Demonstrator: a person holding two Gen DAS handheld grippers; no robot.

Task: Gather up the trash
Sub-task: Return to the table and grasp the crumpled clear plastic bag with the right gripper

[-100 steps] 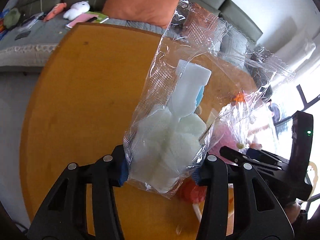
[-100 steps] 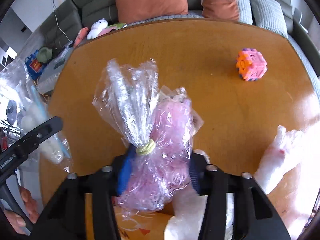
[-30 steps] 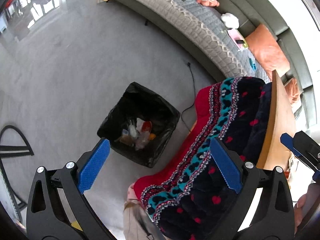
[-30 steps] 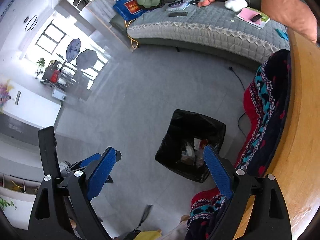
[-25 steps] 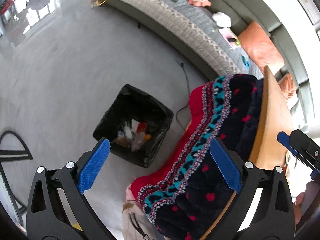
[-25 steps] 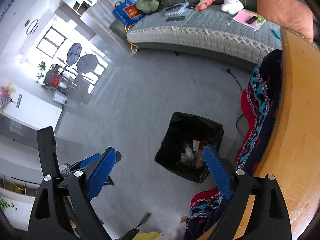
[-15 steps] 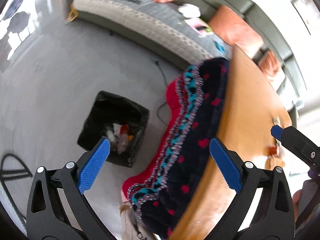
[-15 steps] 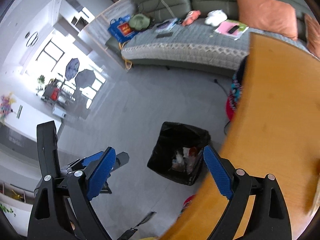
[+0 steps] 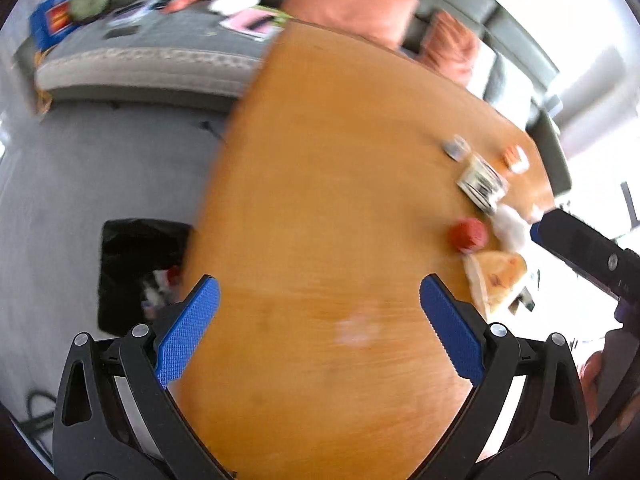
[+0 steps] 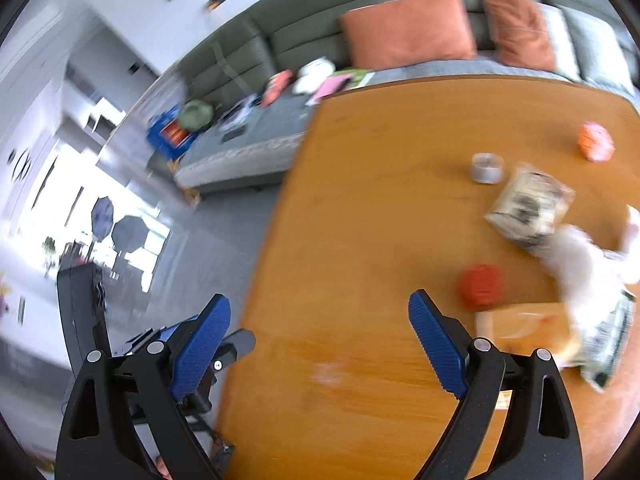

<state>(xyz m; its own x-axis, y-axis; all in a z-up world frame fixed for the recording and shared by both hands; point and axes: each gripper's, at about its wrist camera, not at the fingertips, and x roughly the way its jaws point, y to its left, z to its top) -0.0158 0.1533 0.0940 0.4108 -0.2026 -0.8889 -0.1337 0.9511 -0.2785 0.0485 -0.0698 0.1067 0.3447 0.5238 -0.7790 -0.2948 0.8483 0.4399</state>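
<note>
Black-lined bin [image 9: 140,268] beside worktop [image 9: 320,200] left edge holds trash. Left tongs [image 9: 316,328], right tongs [image 10: 318,346]: released, empty. Outstanding near right edge: wrappers [image 10: 528,206], white bag [image 10: 580,260].

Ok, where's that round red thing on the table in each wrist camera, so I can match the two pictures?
Left wrist: the round red thing lies right of centre, near the table's right edge.
Right wrist: it lies lower right, just above the tan packet.
Shared landmark: the large orange cushion on the sofa beyond the wooden table.
</note>
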